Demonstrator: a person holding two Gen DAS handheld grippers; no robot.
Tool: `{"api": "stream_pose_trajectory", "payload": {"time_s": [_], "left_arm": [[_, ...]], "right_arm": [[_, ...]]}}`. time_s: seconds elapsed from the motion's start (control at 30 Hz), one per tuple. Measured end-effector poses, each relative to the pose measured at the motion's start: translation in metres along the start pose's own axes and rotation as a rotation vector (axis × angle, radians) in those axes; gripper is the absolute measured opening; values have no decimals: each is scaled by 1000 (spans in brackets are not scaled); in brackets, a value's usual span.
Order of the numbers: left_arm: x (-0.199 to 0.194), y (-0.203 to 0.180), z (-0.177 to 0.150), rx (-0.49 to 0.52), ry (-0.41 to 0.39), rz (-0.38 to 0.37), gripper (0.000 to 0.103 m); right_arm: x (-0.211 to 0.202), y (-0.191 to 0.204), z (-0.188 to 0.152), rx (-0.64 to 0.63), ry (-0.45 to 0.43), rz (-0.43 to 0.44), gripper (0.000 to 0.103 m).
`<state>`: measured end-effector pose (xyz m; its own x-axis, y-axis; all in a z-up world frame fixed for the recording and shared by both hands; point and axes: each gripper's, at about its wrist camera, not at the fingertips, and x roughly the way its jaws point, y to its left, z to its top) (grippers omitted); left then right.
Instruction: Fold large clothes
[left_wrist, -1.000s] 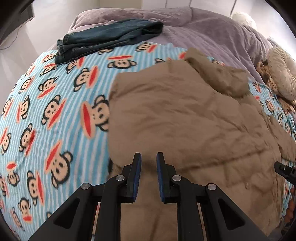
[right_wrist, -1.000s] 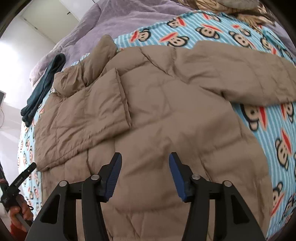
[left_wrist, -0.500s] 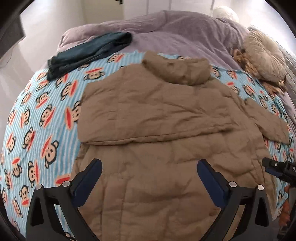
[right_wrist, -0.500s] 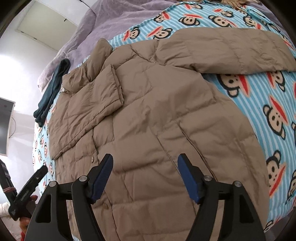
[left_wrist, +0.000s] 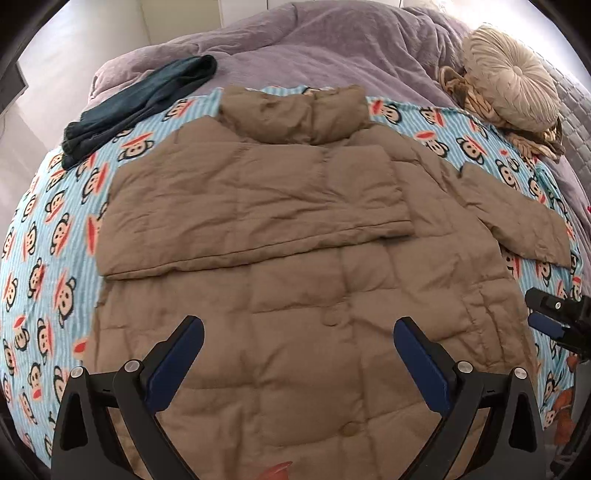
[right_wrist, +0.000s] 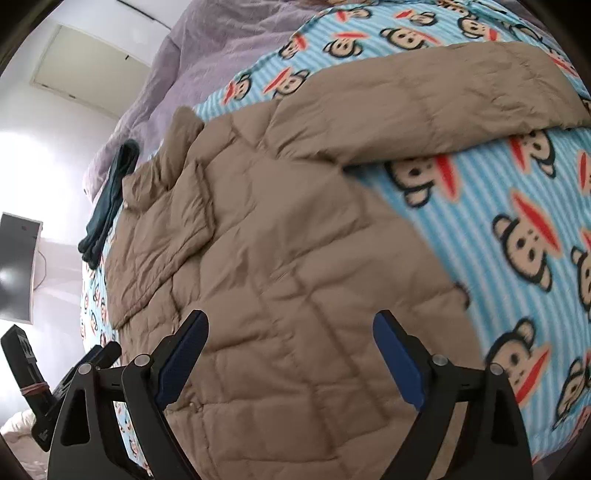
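Observation:
A tan quilted puffer jacket lies flat on a monkey-print blanket, collar at the far end. Its left sleeve is folded across the chest; the other sleeve lies out to the right. My left gripper is open and empty above the jacket's lower part. My right gripper is open and empty above the jacket near its right side, with the outstretched sleeve beyond it. The right gripper also shows at the right edge of the left wrist view.
Dark folded jeans lie at the blanket's far left. A purple duvet covers the far end of the bed. A round beige cushion sits at the far right. The blanket runs bare to the jacket's right.
My left gripper has opened wide, pulled back and swung right to face the jacket squarely. My right gripper has opened wider and moved toward the jacket's right side.

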<state>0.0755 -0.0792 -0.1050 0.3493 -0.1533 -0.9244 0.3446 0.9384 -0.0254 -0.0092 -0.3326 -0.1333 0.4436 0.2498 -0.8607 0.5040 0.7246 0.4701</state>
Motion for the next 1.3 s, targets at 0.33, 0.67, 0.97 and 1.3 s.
{"api": "stream_pose_trajectory", "payload": {"time_s": [0.33, 0.67, 0.97, 1.3], "left_arm": [[15, -44, 10, 12, 43, 18, 103], [31, -71, 21, 14, 63, -6, 103], [34, -85, 38, 16, 49, -22, 103], [33, -80, 68, -21, -2, -52, 103]], "right_arm": [[-15, -81, 40, 134, -24, 7, 103], [-34, -212, 95, 483, -186, 146, 103], [-11, -265, 133, 680, -250, 269, 103], [-17, -266, 161, 727, -343, 387, 90]]}}
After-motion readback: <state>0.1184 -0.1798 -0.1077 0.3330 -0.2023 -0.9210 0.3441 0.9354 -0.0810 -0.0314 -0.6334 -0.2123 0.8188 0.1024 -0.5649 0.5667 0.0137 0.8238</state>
